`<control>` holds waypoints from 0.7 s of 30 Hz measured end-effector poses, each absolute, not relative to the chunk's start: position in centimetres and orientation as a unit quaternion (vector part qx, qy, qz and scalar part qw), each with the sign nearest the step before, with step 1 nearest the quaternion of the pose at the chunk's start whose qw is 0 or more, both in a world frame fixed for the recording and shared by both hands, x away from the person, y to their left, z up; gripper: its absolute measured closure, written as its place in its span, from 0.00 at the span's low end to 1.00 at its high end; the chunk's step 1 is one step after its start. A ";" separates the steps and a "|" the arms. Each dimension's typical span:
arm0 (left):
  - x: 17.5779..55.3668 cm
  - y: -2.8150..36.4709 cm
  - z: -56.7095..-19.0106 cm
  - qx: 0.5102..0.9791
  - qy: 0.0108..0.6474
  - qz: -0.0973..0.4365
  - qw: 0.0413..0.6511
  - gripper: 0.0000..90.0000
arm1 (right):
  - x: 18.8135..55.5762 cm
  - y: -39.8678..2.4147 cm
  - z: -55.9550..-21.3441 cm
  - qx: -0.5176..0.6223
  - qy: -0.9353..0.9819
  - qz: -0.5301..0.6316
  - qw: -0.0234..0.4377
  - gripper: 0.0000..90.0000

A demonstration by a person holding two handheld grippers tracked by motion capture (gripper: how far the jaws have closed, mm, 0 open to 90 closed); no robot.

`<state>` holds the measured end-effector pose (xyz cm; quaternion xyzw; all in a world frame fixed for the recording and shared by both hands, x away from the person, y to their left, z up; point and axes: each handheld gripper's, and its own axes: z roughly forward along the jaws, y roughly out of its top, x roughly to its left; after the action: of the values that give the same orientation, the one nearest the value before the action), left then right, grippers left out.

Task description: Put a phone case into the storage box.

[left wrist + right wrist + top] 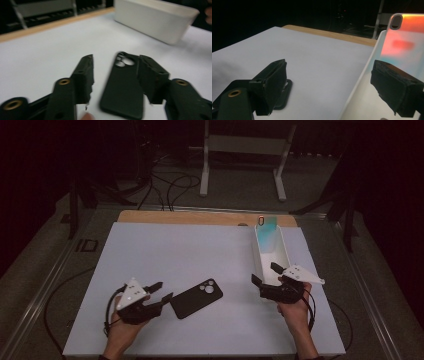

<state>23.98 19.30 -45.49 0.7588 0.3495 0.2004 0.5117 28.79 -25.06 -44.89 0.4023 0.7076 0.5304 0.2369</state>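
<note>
A black phone case (197,297) lies flat on the white table top, camera cut-out pointing away from me. My left gripper (164,290) is open at the case's near-left end. In the left gripper view the case (125,87) lies between and just beyond the spread jaws of that gripper (116,62), and the pads do not press on it. A long white tray (258,255) stands at the right with an iridescent phone case (266,231) upright at its far end. My right gripper (266,274) is open at the tray's near end, with the tray wall (362,82) between its jaws.
The white table top (165,250) has a wooden edge (190,217) along the back. Cables and a white frame stand (245,150) are on the dark floor beyond. In the right gripper view the iridescent case (404,42) glows pink and teal.
</note>
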 end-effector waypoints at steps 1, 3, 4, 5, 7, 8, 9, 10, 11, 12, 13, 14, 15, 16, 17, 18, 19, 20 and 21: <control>24.0 20.0 -45.3 0.754 0.358 0.209 0.509 0.47 | 28.7 -25.0 -44.9 0.400 0.708 0.531 0.237 0.15; 23.7 21.2 -45.2 0.742 0.372 0.249 0.498 0.32 | 28.5 -25.1 -45.0 0.398 0.709 0.533 0.235 0.15; 23.7 21.5 -45.2 0.737 0.378 0.259 0.496 0.25 | 28.3 -25.1 -45.0 0.398 0.708 0.536 0.232 0.15; 23.6 22.0 -45.1 0.733 0.384 0.264 0.496 0.20 | 28.2 -25.1 -45.0 0.395 0.707 0.538 0.232 0.15; 23.5 22.6 -45.1 0.723 0.390 0.275 0.500 0.16 | 27.8 -25.2 -45.1 0.390 0.705 0.546 0.229 0.15; 23.6 22.8 -45.0 0.720 0.394 0.278 0.500 0.13 | 27.7 -25.2 -45.2 0.388 0.705 0.549 0.227 0.15; 23.6 23.0 -45.0 0.718 0.396 0.279 0.501 0.10 | 27.5 -25.3 -45.2 0.386 0.705 0.551 0.227 0.14; 23.6 23.1 -44.9 0.717 0.395 0.280 0.501 0.08 | 27.3 -25.3 -45.3 0.384 0.704 0.552 0.228 0.13; 23.6 23.2 -44.9 0.715 0.396 0.281 0.502 0.06 | 27.1 -25.3 -45.3 0.382 0.703 0.554 0.230 0.12; 23.6 23.2 -44.9 0.715 0.396 0.281 0.502 0.05 | 27.1 -25.3 -45.3 0.382 0.703 0.554 0.230 0.12; 23.7 23.4 -44.9 0.716 0.398 0.281 0.500 0.05 | 27.0 -25.3 -45.3 0.380 0.702 0.555 0.234 0.11; 23.7 23.6 -44.8 0.715 0.400 0.280 0.501 0.02 | 26.7 -25.4 -45.4 0.379 0.699 0.558 0.239 0.11; 23.7 23.7 -44.8 0.712 0.404 0.279 0.502 0.02 | 26.6 -25.5 -45.4 0.378 0.696 0.560 0.241 0.11; 23.8 23.8 -44.7 0.710 0.406 0.279 0.504 0.01 | 26.6 -25.6 -45.4 0.376 0.696 0.562 0.243 0.11; 23.8 24.0 -44.7 0.708 0.407 0.280 0.505 0.01 | 26.6 -25.6 -45.4 0.376 0.695 0.563 0.243 0.11; 23.9 24.1 -44.7 0.706 0.410 0.280 0.505 0.01 | 26.5 -25.7 -45.4 0.375 0.694 0.564 0.243 0.11; 23.9 24.2 -44.6 0.704 0.412 0.279 0.507 0.01 | 26.5 -25.7 -45.5 0.375 0.694 0.563 0.245 0.11; 24.0 24.3 -44.6 0.704 0.412 0.278 0.507 0.01 | 26.5 -25.6 -45.5 0.373 0.696 0.561 0.247 0.11; 24.1 24.3 -44.5 0.704 0.414 0.277 0.507 0.01 | 26.5 -25.6 -45.5 0.370 0.699 0.557 0.252 0.11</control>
<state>24.07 24.34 -44.51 0.7037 0.4137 0.2774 0.5066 26.48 -25.58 -45.54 0.3703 0.6993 0.5572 0.2519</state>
